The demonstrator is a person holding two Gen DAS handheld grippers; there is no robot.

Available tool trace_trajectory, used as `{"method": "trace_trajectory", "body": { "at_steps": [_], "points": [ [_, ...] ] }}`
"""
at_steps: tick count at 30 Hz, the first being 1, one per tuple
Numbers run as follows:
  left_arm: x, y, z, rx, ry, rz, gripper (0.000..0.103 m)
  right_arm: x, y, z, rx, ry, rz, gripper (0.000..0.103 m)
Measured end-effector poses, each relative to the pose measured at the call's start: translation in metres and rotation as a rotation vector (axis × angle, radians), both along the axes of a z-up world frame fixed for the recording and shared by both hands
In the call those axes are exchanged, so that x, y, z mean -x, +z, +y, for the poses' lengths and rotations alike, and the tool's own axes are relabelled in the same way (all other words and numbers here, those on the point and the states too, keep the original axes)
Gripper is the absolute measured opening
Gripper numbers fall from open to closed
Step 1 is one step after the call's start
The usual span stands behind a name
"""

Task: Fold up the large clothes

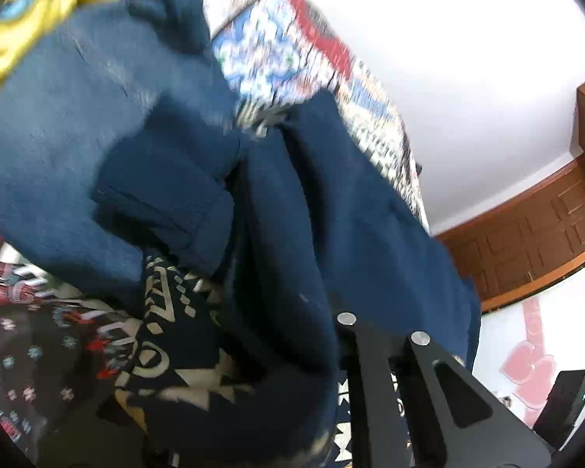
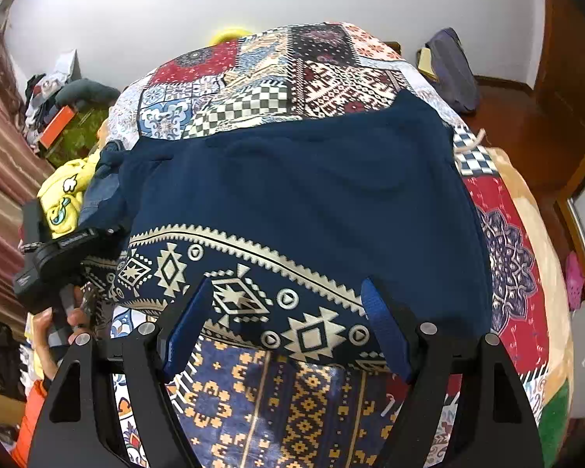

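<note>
The navy garment point(image 2: 304, 195) lies spread over the patchwork bedspread point(image 2: 277, 78), its patterned hem point(image 2: 253, 296) nearest the right gripper point(image 2: 288, 327). That gripper hangs just above the hem with its jaws wide apart, one blue pad point(image 2: 386, 331) on each side of the band; the pads do not seem to press the cloth, so it grips nothing. It looks placed to take the near edge, which suits a fold away from the person.

In the right view, the left gripper point(image 2: 64, 251) sits at the garment's left edge, beside a yellow garment point(image 2: 64, 199), with a hand point(image 2: 58, 331) on its handle below. In its own view the fingertips are buried under bunched navy cloth, so only the black arms point(image 1: 390, 382) show. The jaws read as nearly shut, and since cloth drapes thickly over them, I judge they are clenched on a fold of the garment's side, most likely a sleeve or side seam. Holding that edge would let the left side be carried inward while the right takes the hem.

The wall and a wooden door point(image 1: 538, 230) lie beyond the left gripper.
</note>
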State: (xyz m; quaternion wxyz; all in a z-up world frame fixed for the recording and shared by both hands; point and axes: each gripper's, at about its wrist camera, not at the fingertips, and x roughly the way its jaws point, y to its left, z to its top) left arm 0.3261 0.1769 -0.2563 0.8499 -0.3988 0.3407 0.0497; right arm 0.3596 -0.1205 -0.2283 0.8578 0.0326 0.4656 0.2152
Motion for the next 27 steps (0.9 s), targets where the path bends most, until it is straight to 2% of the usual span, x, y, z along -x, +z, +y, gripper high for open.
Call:
{"method": "trace_trajectory", "body": {
  "at_steps": [2,5,11,13,15,18,21,24,27],
  "points": [
    [0.013,0.025,-0.002,-0.096,0.019,-0.059,0.009,-0.002,0.004,0.005,0.012,0.013,-0.011,0.075],
    [0.026,0.056,-0.002,-0.204,0.046,-0.094,0.009,-0.006,0.013,0.017,0.020,0.035,-0.023,0.075],
    [0.054,0.096,0.018,-0.247,0.064,-0.142,0.009,-0.013,0.019,0.063,-0.006,0.100,-0.028,0.075],
    [0.067,0.104,0.019,-0.278,0.055,-0.148,0.009,-0.015,0.012,0.085,0.003,0.143,-0.016,0.075],
    [0.078,0.118,0.010,-0.351,0.032,-0.155,0.009,-0.016,0.001,0.107,0.024,0.183,0.005,0.075],
    [0.065,0.124,-0.006,-0.473,-0.005,-0.130,0.009,-0.015,-0.020,0.127,0.046,0.216,0.044,0.076],
    [0.050,0.121,-0.022,-0.516,-0.061,-0.126,0.009,-0.011,-0.042,0.137,0.078,0.231,0.077,0.080],
    [0.038,0.127,-0.049,-0.541,-0.125,-0.148,0.009,-0.004,-0.043,0.137,0.112,0.260,0.037,0.080],
    [0.026,0.139,-0.086,-0.590,-0.204,-0.170,0.009,-0.003,-0.032,0.118,0.076,0.258,0.078,0.080]
  ]
}}
